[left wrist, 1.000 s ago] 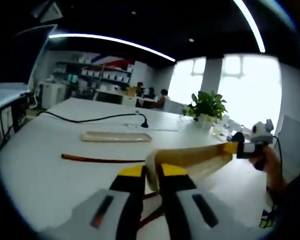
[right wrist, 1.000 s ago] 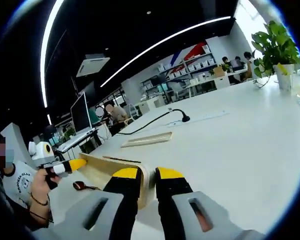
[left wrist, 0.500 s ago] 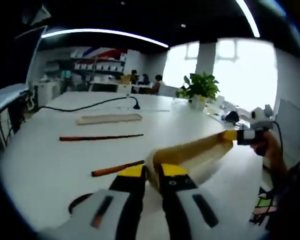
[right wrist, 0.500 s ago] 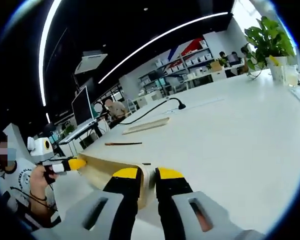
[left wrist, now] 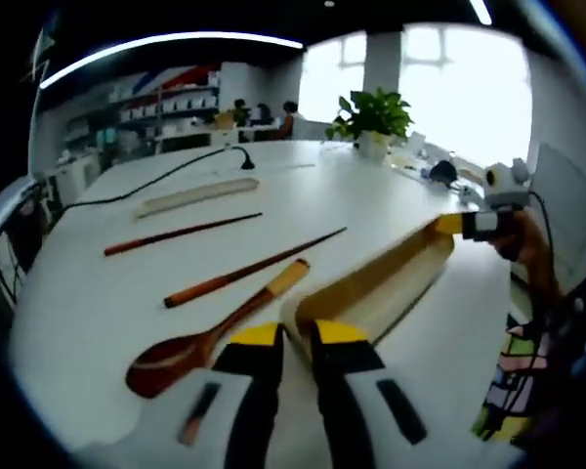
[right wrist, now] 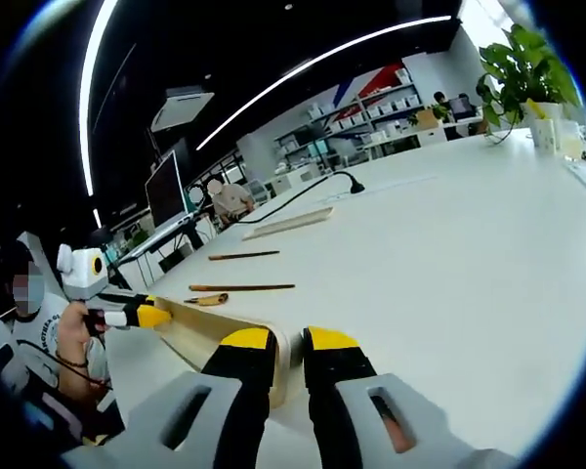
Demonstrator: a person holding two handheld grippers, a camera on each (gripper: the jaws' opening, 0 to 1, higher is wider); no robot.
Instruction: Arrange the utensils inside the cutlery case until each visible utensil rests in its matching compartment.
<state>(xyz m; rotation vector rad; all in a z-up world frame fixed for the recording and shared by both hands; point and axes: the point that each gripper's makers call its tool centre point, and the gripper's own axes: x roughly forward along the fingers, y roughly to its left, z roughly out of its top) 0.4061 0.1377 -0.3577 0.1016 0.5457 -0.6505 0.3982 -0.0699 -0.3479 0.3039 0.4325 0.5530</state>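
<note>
On a long white tabletop in an open office, a light wooden cutlery case is gripped at both ends. In the left gripper view, the left gripper has its yellow-tipped fingers pinched narrow on the near end wall of the case, and the right gripper clamps the far end, with a hand behind it. In the right gripper view, the right gripper has its fingers closed narrow on the case's end wall, while the left gripper grips the opposite end, held by a hand.

The case sits slightly raised and tilted; its open trough faces up, and I cannot tell whether anything lies inside. The utensils lie outside it on the tabletop: a dark wooden spoon with a pale handle end just beside the case's left side, then a reddish-brown chopstick, and further off a second chopstick. Beyond them rests a flat pale wooden lid. A black cable runs across the far tabletop, and a potted plant stands near the window.
</note>
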